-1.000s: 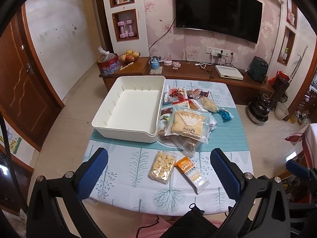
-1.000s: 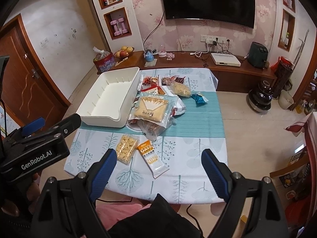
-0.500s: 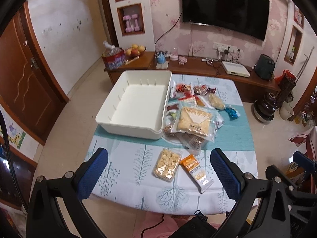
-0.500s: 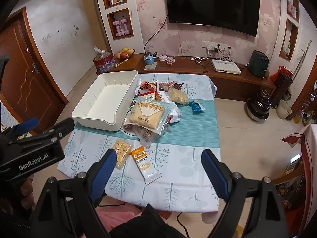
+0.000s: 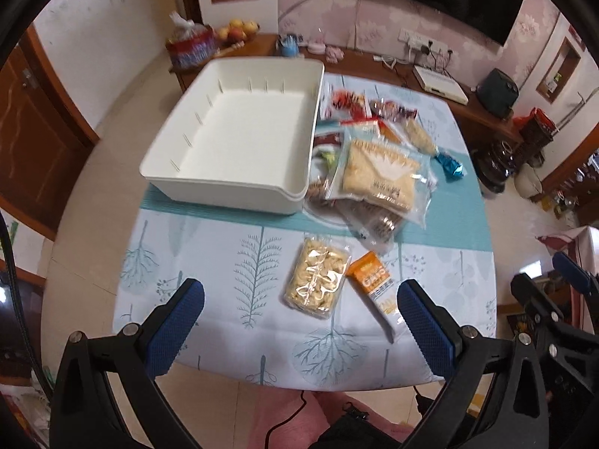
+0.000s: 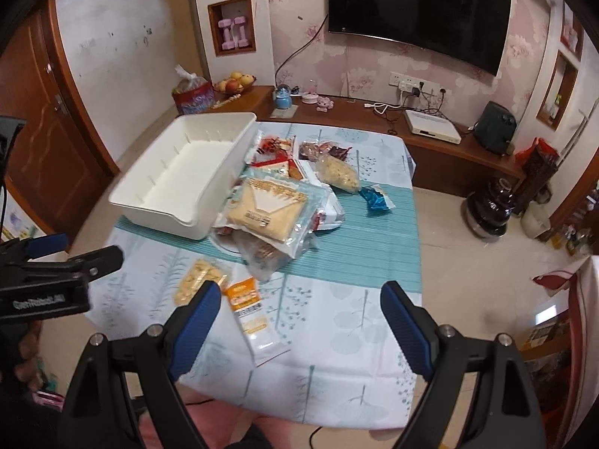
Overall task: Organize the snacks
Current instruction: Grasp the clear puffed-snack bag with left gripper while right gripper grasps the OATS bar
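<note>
A white empty bin (image 5: 239,142) (image 6: 179,183) stands at the table's far left. To its right lies a pile of snack bags, topped by a large clear bag of crackers (image 5: 378,176) (image 6: 269,205). Nearer me lie a clear pack of small biscuits (image 5: 318,277) (image 6: 198,277) and an orange oat bar (image 5: 374,288) (image 6: 249,310). My left gripper (image 5: 299,321) is open above the near table edge, the biscuit pack just beyond its fingers. Over the near right of the table my right gripper (image 6: 299,321) is open and empty, the oat bar beside its left finger (image 6: 194,321).
A blue wrapped candy (image 5: 451,166) (image 6: 376,198) lies right of the pile. The table (image 6: 355,262) has a leaf-print cloth with a teal stripe. Behind it run a low wooden cabinet (image 6: 355,112) and a wall TV (image 6: 415,11). The other gripper's black body (image 6: 48,284) shows at left.
Both grippers have come down and closer to the table; the snacks and bin look larger. Both stay open. Nothing on the table has moved.
</note>
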Motion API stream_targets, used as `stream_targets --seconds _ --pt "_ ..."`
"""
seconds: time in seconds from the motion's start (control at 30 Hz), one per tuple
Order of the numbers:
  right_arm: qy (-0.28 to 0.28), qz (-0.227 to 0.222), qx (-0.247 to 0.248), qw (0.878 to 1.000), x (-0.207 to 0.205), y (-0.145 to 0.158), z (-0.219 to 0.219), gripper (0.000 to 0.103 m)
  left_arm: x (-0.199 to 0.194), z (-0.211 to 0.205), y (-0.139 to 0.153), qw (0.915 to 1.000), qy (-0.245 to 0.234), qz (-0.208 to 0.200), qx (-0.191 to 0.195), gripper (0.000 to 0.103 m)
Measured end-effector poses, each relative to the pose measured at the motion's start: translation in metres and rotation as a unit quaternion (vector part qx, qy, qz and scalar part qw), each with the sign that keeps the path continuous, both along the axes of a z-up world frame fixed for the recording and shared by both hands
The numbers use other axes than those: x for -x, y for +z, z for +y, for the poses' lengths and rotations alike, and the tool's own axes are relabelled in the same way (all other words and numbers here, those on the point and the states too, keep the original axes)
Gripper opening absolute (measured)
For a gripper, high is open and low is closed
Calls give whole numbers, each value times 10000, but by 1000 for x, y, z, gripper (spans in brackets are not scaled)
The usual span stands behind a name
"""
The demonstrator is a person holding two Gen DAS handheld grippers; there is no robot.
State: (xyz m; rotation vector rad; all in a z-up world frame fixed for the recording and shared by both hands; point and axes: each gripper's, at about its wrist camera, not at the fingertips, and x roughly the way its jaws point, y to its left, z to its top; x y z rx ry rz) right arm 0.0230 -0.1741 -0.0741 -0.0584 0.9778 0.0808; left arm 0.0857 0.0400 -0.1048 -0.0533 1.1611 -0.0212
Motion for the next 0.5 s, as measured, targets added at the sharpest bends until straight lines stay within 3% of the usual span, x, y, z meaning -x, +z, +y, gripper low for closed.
stream_targets --seconds 0.27,0.5 --pt "-8 161 -125 9998 -19 -52 6 88 -33 6 -52 9972 -577 471 -111 103" --pt "439 129 -204 9987 -17 -99 17 88 -51 5 -97 9907 -1141 721 193 103"
